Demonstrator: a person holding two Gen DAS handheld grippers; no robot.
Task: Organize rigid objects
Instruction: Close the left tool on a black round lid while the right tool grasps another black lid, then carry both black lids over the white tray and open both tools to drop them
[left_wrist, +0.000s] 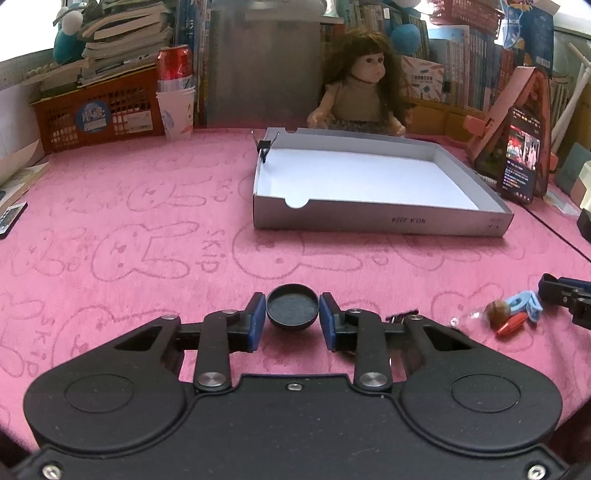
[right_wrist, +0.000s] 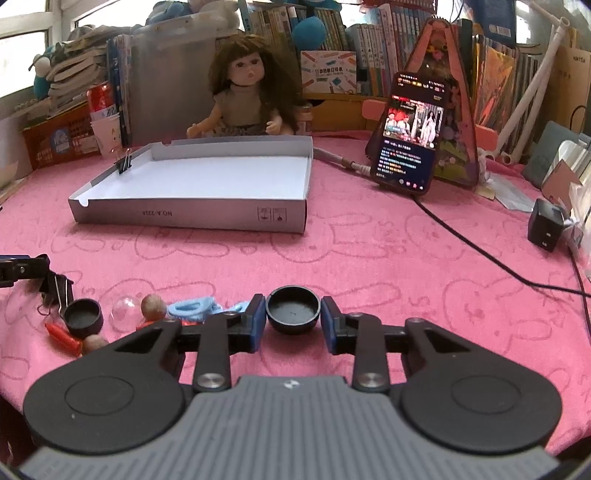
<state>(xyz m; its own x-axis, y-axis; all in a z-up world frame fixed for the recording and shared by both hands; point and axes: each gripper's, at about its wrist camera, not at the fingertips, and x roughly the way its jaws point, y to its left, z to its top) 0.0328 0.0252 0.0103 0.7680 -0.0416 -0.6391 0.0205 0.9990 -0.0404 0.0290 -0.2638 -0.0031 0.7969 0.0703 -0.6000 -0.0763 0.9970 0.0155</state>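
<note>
Pink rabbit-print cloth (left_wrist: 147, 206) covers the desk. Left gripper (left_wrist: 292, 317) pinches a black cap (left_wrist: 291, 308); right gripper (right_wrist: 293, 315) brackets another cap (right_wrist: 293, 310), grip uncertain, near the front edge. Next, I'd judge: lift both into the grey tray (left_wrist: 369, 221).

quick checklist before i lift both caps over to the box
1. left gripper shut on black cap: ok
2. right gripper clamped on second black cap: cannot tell, pads sit right at its sides
3. grey box open with free floor: ok
4. pink cloth between caps and box free of objects: ok
5. phone cable out of the right gripper's path: ok, it runs to the right of the box
</note>
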